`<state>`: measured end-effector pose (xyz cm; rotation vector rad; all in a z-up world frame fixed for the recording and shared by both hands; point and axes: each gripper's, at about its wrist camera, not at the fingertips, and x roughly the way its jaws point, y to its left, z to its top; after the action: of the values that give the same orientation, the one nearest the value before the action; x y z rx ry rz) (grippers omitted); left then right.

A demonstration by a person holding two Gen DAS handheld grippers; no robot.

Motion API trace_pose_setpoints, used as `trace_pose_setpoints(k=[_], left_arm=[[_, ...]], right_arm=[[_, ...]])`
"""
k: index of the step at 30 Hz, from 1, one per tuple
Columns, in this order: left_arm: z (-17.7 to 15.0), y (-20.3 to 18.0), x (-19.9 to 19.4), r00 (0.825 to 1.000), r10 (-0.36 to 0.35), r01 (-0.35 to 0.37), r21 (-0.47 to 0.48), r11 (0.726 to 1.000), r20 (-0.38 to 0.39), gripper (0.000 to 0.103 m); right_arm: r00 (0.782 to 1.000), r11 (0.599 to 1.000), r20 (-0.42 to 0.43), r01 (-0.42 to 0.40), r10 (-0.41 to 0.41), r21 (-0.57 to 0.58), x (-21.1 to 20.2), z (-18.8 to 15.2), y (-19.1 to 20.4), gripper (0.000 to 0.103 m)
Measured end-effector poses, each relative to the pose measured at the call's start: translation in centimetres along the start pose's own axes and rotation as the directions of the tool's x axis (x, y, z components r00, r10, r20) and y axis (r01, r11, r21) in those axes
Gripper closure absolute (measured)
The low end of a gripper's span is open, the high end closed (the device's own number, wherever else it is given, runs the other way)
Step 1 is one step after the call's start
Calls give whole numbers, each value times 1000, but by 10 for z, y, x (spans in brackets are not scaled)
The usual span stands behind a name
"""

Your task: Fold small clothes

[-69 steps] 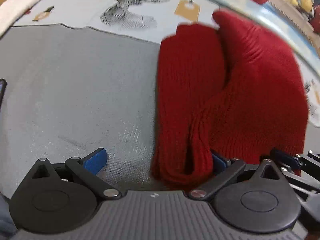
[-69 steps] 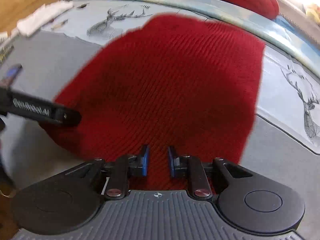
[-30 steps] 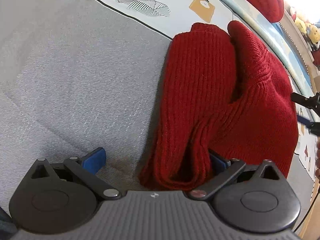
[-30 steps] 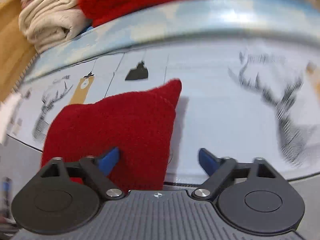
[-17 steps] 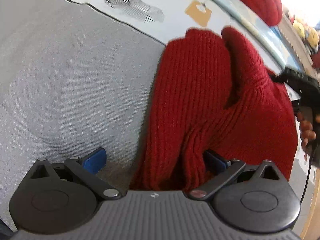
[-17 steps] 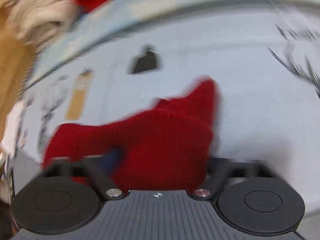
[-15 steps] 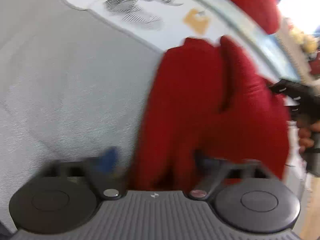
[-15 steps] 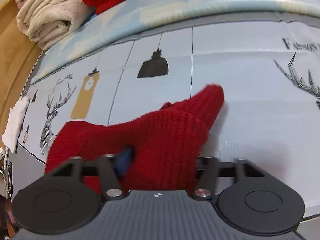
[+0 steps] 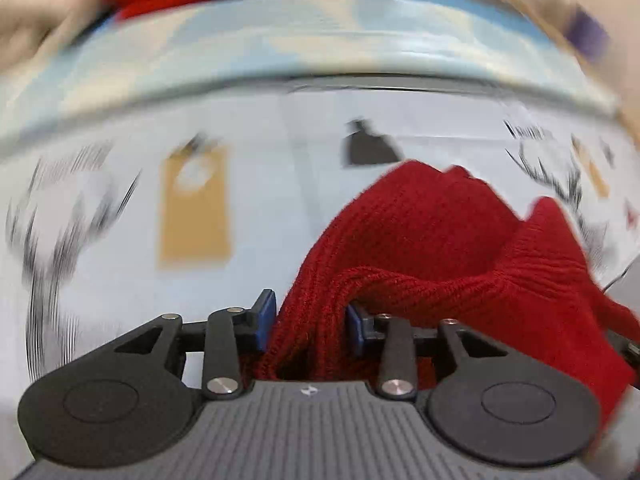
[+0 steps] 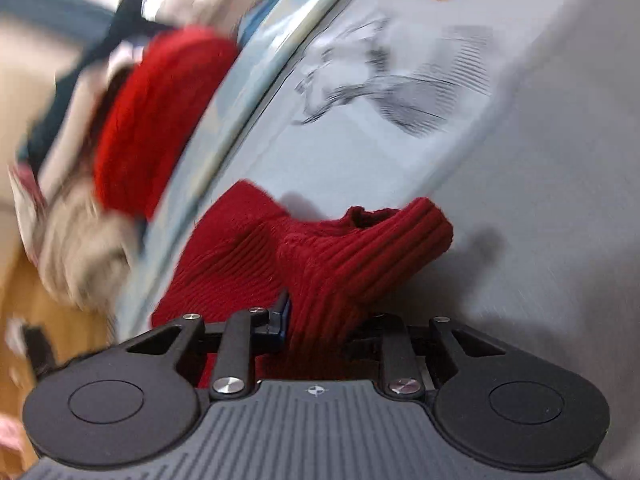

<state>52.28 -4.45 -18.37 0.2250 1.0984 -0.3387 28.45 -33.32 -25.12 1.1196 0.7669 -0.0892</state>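
A small red knit garment [image 9: 432, 240] hangs bunched between both grippers, above a printed cloth. My left gripper [image 9: 310, 320] is shut on a thick fold of its ribbed edge. In the right wrist view the same red knit [image 10: 320, 248] rises from my right gripper [image 10: 320, 316], which is shut on another part of it; the right fingertip is hidden by the fabric. A ribbed cuff [image 10: 420, 224] sticks out to the right. Both views are blurred by motion.
The white cloth with deer and tag prints [image 9: 192, 208] covers the surface, with a grey mat [image 10: 560, 200] beside it. A pale blue band [image 9: 320, 52] runs along the far edge. Behind it lie another red knit [image 10: 160, 112] and cream clothes [image 10: 80, 256].
Both grippers have closed on the red knit and lifted it off the grey mat. The left view has swung from the mat toward the printed cloth and far pile.
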Motion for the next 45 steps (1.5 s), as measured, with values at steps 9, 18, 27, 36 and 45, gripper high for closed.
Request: trace_pose_setpoints(k=[9, 18, 27, 36, 45], left_arm=[[-28, 33, -34, 999, 14, -7, -184, 983, 35, 16], [-204, -1, -58, 961, -271, 250, -607, 755, 59, 16], [-178, 25, -37, 973, -162, 229, -597, 769, 164, 25], [-163, 37, -83, 996, -15, 59, -529, 847, 86, 9], [-107, 24, -59, 985, 164, -130, -399, 908, 52, 3]], right_arm=[[1000, 994, 23, -19, 17, 106, -7, -17, -20, 69], [997, 995, 71, 36, -42, 93, -1, -31, -11, 55], [993, 997, 117, 23, -32, 80, 16, -46, 2, 64], [990, 990, 11, 139, -139, 17, -7, -9, 11, 39], [990, 842, 74, 143, -123, -519, 10, 27, 112, 48]])
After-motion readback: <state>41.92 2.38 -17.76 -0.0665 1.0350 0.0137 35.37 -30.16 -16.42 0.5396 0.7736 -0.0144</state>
